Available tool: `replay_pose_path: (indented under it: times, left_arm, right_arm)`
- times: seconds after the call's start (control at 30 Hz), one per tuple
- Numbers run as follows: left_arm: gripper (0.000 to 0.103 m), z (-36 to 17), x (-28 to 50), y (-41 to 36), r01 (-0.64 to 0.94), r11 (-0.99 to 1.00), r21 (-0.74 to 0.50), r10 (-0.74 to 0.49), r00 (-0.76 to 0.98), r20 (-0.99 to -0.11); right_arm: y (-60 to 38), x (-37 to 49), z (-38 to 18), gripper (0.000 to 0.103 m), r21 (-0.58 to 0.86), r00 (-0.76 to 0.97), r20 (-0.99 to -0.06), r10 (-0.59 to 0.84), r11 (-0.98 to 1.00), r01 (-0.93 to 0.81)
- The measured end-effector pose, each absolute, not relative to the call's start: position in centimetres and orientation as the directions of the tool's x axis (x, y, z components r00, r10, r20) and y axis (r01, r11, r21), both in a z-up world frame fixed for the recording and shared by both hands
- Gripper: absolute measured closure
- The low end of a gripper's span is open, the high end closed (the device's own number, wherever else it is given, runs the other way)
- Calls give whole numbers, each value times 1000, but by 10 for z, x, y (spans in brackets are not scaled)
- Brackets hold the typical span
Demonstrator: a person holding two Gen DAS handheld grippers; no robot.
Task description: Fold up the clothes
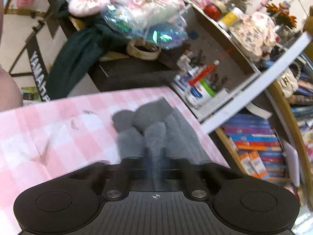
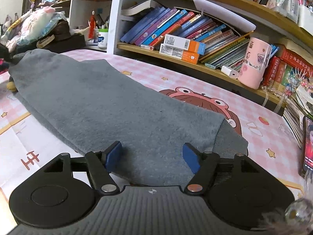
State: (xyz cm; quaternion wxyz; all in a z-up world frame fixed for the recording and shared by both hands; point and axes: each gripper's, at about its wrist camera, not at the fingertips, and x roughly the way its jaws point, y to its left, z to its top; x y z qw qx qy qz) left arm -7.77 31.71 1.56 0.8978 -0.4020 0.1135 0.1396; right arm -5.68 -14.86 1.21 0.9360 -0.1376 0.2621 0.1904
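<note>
The grey fleece garment (image 2: pixel 109 101) lay stretched across the bench (image 2: pixel 264 137), on its pink checked cover, running from the far left corner toward the right gripper (image 2: pixel 151 156). That gripper hovered low over the near end of the cloth, its blue-padded fingers (image 2: pixel 112 155) spread wide with nothing between them — the ribbed cuff (image 2: pixel 230 143) sat just beside the right finger. In the blurred left wrist view, the left gripper (image 1: pixel 154 156) was closed narrow on a bunched fold of the same grey garment (image 1: pixel 148 125), lifted off the checked cover. Books (image 2: pixel 176 25) leaned on the shelf behind, and a pink cup (image 2: pixel 254 62) stood on it.
</note>
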Motion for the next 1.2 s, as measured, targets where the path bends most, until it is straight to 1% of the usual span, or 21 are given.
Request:
replay_pose_path:
  times: [0.03,0.1,0.13,0.3,0.33,0.37,0.4,0.47,0.53,0.6,0.73,0.8,0.87,0.9,0.93,0.97,1.03,1.07,1.13,1.2]
  left_arm:
    - [99,21,-82,314,-316,650,-691,175,947,-268]
    - [99,46,-100,291,-229,778,-585,196,973,-121]
    - [98,42,-100,294,-250,770,-587,198,968,-154]
    - [97,12,-89,318,-399,682,-613,188,906,-380]
    - [94,5,-87,323,-429,663,-613,182,887,-424]
    - [88,-1,-85,328,-458,645,-611,175,867,-466]
    - [83,-4,-89,330,-456,633,-626,172,871,-460]
    - [58,-6,-100,330,-455,610,-649,188,879,-439]
    - [49,-3,-106,330,-453,608,-652,202,882,-426]
    - [48,-4,-110,331,-455,606,-652,200,881,-428]
    - [48,-11,-101,336,-453,577,-679,173,881,-440]
    - [48,-16,-99,336,-441,555,-706,175,891,-419]
    - [51,-17,-93,336,-435,546,-716,179,895,-408]
    - [53,-17,-88,334,-445,549,-708,182,890,-419]
    - [62,-18,-84,334,-447,539,-714,168,887,-429]
    - [80,-20,-80,334,-448,528,-721,152,885,-439]
    - [90,-21,-74,334,-447,515,-731,135,885,-446]
    - [93,-12,-76,329,-416,548,-726,145,902,-407]
    - [94,7,-81,318,-347,621,-703,163,934,-317]
    - [94,4,-84,318,-349,618,-704,164,933,-319]
  right_arm:
    - [-149,-57,12,36,-157,790,-543,285,890,-429]
    - [-149,-56,12,35,-155,789,-544,285,890,-429]
    - [-149,-56,12,35,-154,789,-544,286,890,-429]
    - [-150,-55,12,35,-149,787,-546,287,891,-429]
    - [-150,-55,12,35,-148,787,-546,288,891,-429]
    - [-150,-55,12,35,-147,786,-546,289,891,-429]
    - [-151,-55,12,35,-145,786,-547,289,891,-429]
    - [-151,-54,12,35,-145,786,-547,290,891,-430]
    - [-151,-55,12,35,-147,786,-546,289,891,-429]
    - [-150,-55,12,35,-148,787,-546,288,891,-429]
    - [-150,-55,12,35,-147,787,-546,288,892,-428]
    - [-150,-55,12,35,-146,787,-546,288,892,-428]
    - [-150,-55,12,35,-145,786,-546,289,892,-429]
    - [-150,-55,12,35,-144,786,-546,289,892,-429]
    - [-150,-55,12,35,-144,786,-546,290,892,-429]
    - [-150,-55,12,35,-143,786,-547,290,892,-429]
    - [-150,-55,12,35,-142,785,-547,291,892,-429]
    - [-150,-55,11,35,-141,785,-547,291,892,-429]
    - [-150,-55,11,35,-140,785,-547,292,892,-429]
    - [-150,-55,11,35,-139,784,-547,292,892,-430]
